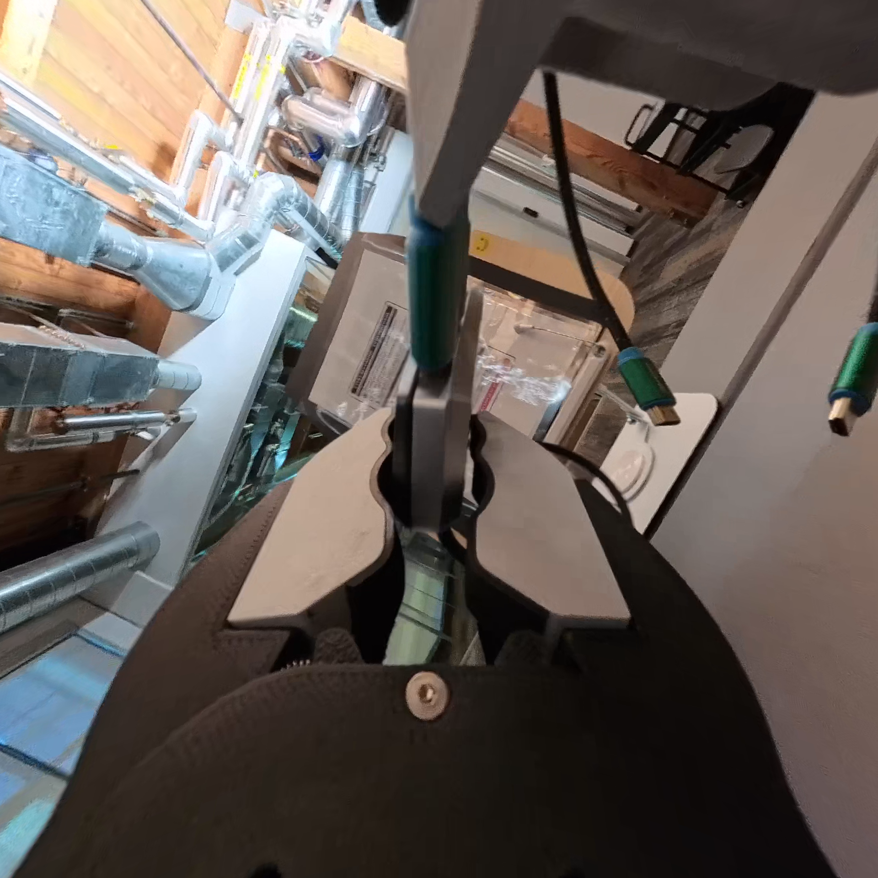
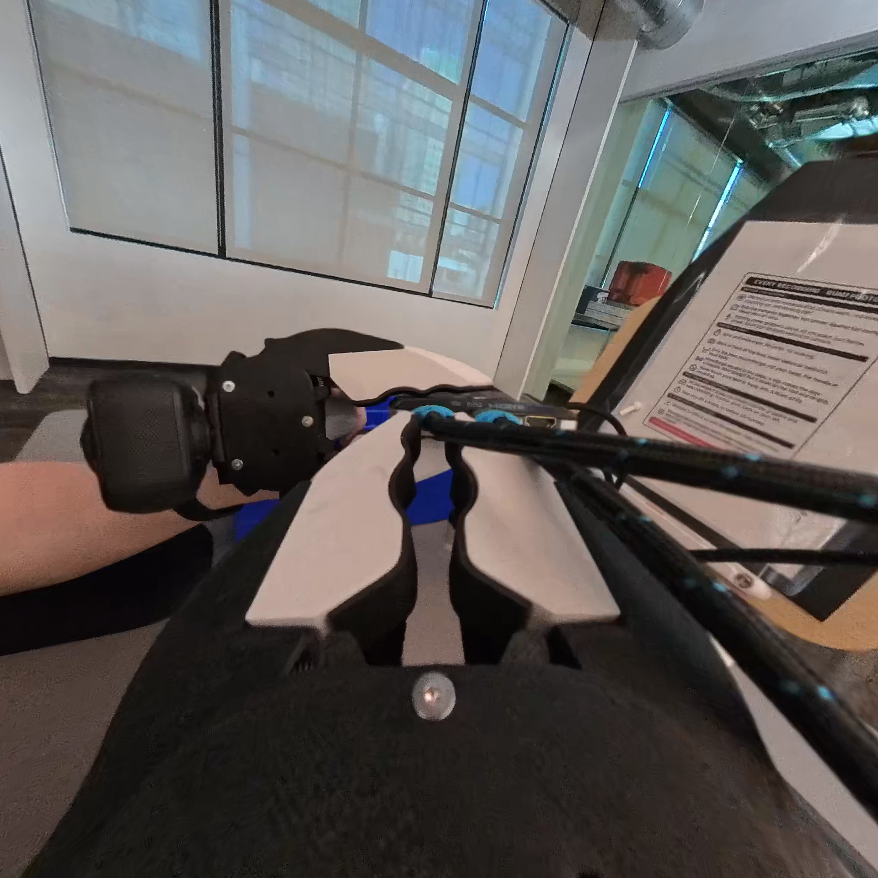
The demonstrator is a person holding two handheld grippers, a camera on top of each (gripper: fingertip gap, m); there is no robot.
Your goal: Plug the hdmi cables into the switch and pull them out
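Observation:
My left gripper (image 1: 427,456) is shut on one end of the thin dark HDMI switch (image 1: 425,475) and holds it up. In the right wrist view the left gripper (image 2: 375,394) comes in from the left, with the switch (image 2: 475,405) held flat. Two black cables with blue collars sit in the switch's ports; a third port (image 2: 541,421) is empty. My right gripper (image 2: 430,442) is closed narrowly on the nearer plug (image 2: 427,414), which shows green in the left wrist view (image 1: 430,309). Two loose green plugs (image 1: 648,387) (image 1: 853,380) hang at the right.
A black-framed board with a printed sheet (image 2: 760,370) stands close on the right, over a round wooden tabletop (image 2: 817,627). The braided cables (image 2: 712,465) cross over my right gripper's right finger. A person's forearm (image 2: 71,522) is at the left. Windows and a wall lie behind. The tips of one gripper are about 8 cm away from the tips of the other.

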